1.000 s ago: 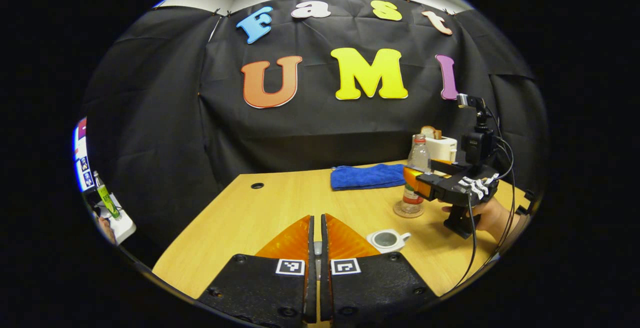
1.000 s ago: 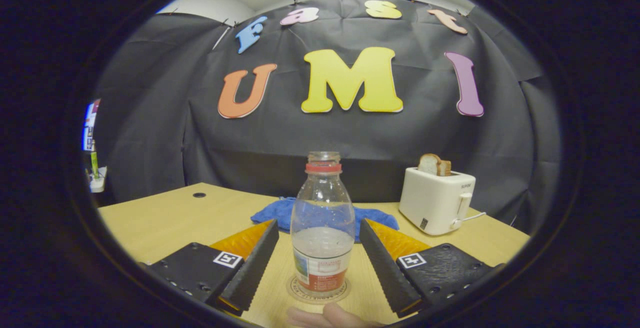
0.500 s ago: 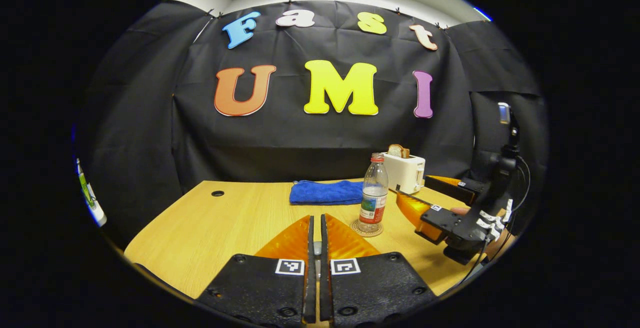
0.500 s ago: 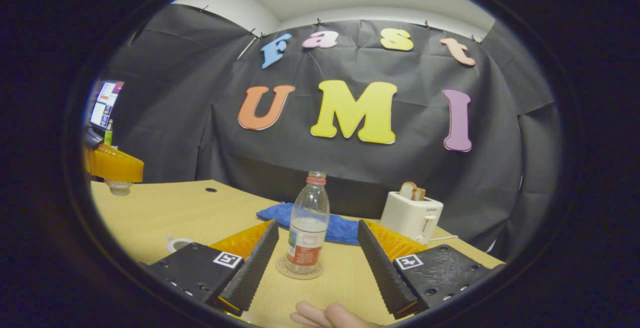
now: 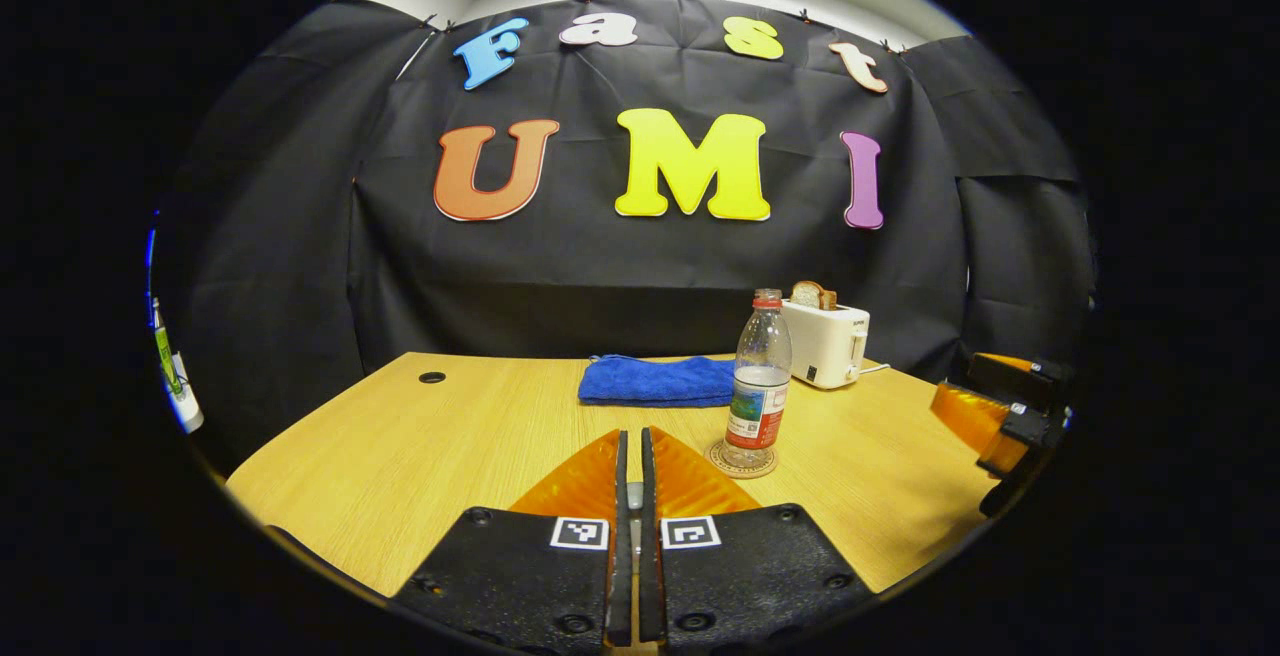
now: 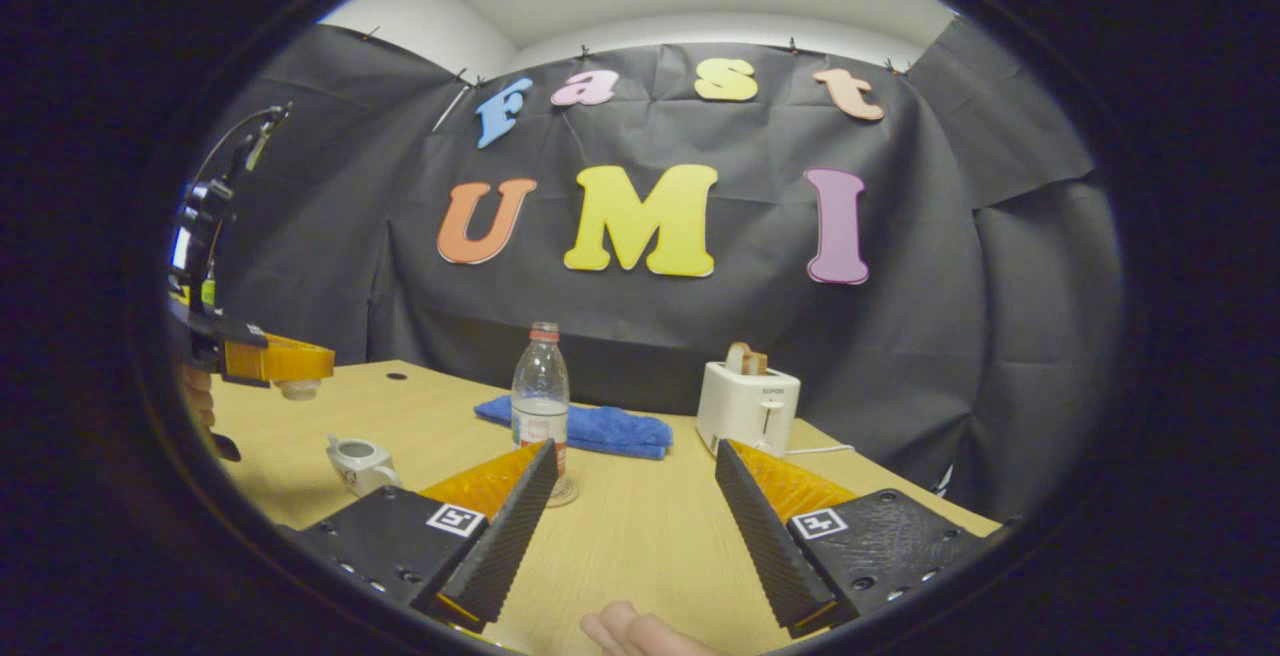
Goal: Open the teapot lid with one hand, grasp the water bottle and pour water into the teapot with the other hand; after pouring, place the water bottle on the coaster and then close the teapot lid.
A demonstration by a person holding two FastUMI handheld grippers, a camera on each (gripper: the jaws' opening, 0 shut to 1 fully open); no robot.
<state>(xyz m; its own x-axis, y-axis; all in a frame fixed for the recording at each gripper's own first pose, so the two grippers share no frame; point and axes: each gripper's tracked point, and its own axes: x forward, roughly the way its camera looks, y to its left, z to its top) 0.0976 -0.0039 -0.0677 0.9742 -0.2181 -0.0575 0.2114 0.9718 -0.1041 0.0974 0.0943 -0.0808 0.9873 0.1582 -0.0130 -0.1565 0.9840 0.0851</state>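
Observation:
The clear water bottle (image 5: 757,386) with a red cap ring stands upright on a round coaster (image 5: 742,459) mid-table. In the right gripper view the bottle (image 6: 540,386) is ahead and left, partly behind my left finger. My right gripper (image 6: 635,448) is open and holds nothing; it also appears at the far right of the left gripper view (image 5: 1003,414). The small white teapot (image 6: 360,462) sits uncovered at the left. My left gripper (image 5: 630,436) is shut; from the right gripper view it (image 6: 278,360) hovers above the table with the pale teapot lid (image 6: 298,389) pinched beneath its fingers.
A folded blue towel (image 5: 655,381) lies behind the bottle. A white toaster (image 6: 748,406) with a bread slice stands at the back right. The wooden table (image 5: 450,446) has a cable hole (image 5: 432,377) at its far left. A fingertip (image 6: 625,628) shows at the bottom edge.
My right gripper has drawn back and to the right, away from the bottle left standing on the coaster. The left gripper stayed shut on the lid while its view shifted off the teapot.

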